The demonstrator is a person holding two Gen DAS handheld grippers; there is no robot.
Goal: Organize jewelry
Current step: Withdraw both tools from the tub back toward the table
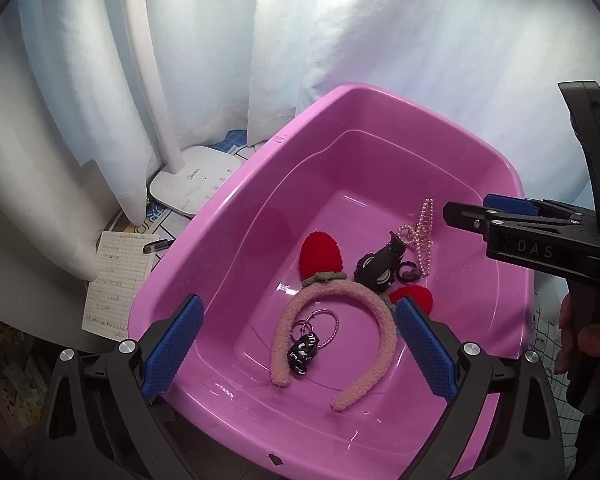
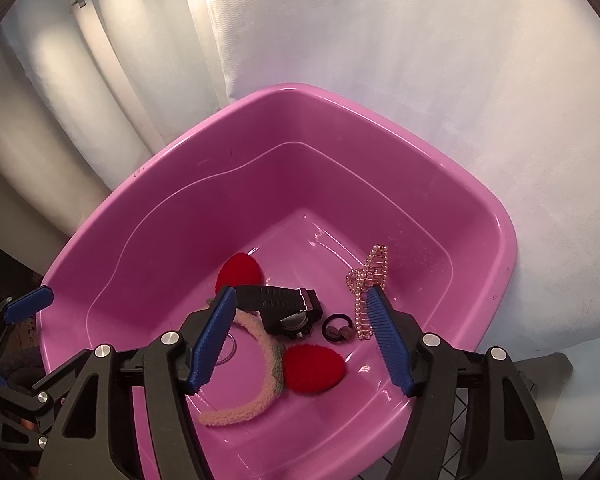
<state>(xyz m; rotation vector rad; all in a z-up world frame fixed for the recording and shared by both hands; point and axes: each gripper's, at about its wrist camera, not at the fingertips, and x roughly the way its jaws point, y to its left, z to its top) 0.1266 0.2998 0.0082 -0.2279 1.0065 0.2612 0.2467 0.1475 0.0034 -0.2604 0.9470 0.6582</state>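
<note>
A pink plastic tub (image 1: 236, 200) (image 2: 140, 200) holds the jewelry. Inside lie a fuzzy pink headband (image 1: 364, 304) (image 2: 260, 340) with red ears (image 1: 320, 252) (image 2: 314, 368), a black watch (image 1: 380, 264) (image 2: 284, 304), a pearl hair clip (image 1: 420, 232) (image 2: 370, 280), a small black hair tie (image 1: 408, 272) (image 2: 338, 330) and a key ring with a black charm (image 1: 308, 340). My left gripper (image 1: 300, 348) is open and empty above the tub's near side. My right gripper (image 2: 300, 340) is open and empty over the watch; it also shows in the left wrist view (image 1: 496, 216).
White curtains hang behind the tub. A white lamp base (image 1: 196, 188) stands at the back left, with a sheet of paper (image 1: 116, 280) and a pen (image 1: 156, 246) beside it.
</note>
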